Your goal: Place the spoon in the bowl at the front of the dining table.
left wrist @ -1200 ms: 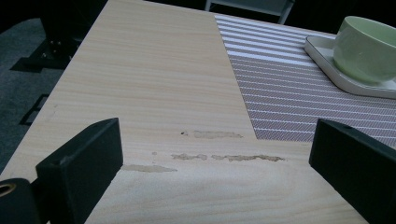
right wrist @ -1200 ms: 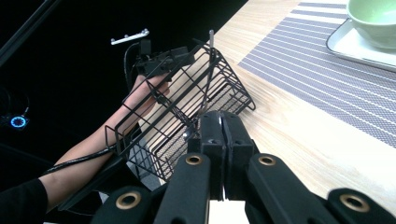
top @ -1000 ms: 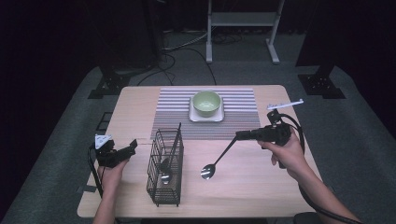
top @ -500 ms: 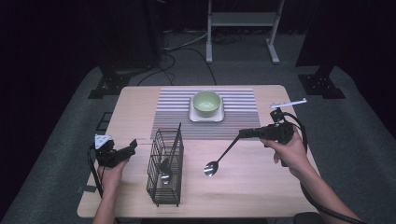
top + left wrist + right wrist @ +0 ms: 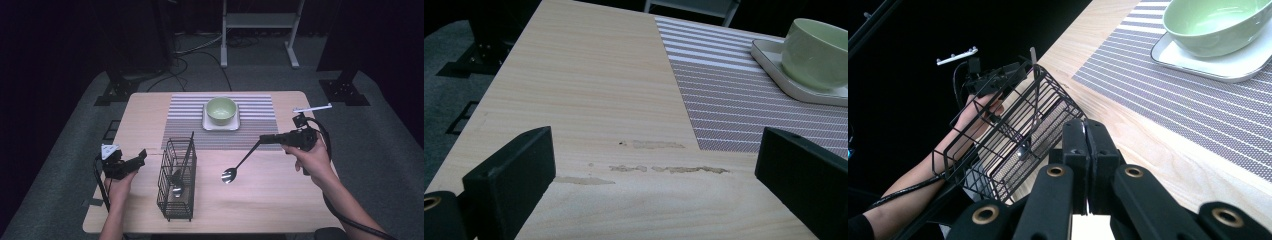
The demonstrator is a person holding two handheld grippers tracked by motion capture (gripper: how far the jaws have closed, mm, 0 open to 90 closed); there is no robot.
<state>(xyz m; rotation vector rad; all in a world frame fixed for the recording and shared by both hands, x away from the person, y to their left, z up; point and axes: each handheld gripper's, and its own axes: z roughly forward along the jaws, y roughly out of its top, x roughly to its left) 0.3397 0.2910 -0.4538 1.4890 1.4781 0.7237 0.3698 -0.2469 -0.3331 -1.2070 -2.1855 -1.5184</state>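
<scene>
My right gripper (image 5: pixel 264 138) is shut on the handle end of a metal spoon (image 5: pixel 235 169). The spoon slants down and to the left, with its bowl low over the bare wood right of the basket. In the right gripper view the jaws (image 5: pixel 1086 131) are pressed together. A black wire cutlery basket (image 5: pixel 176 180) stands at the front middle with a utensil (image 5: pixel 176 181) upright inside; the basket (image 5: pixel 1008 135) also appears in the right gripper view. My left gripper (image 5: pixel 136 159) hovers left of the basket, open and holding nothing, its jaws (image 5: pixel 659 175) wide apart over the tabletop.
A green bowl (image 5: pixel 221 110) sits on a white square plate (image 5: pixel 207 123) at the back of a striped placemat (image 5: pixel 185 125). The wooden table (image 5: pixel 145 110) has bare wood at the left and front right. A metal stand (image 5: pixel 260 20) is on the floor behind.
My right gripper and the spoon have shifted slightly up and to the right. The left gripper and basket have stayed put.
</scene>
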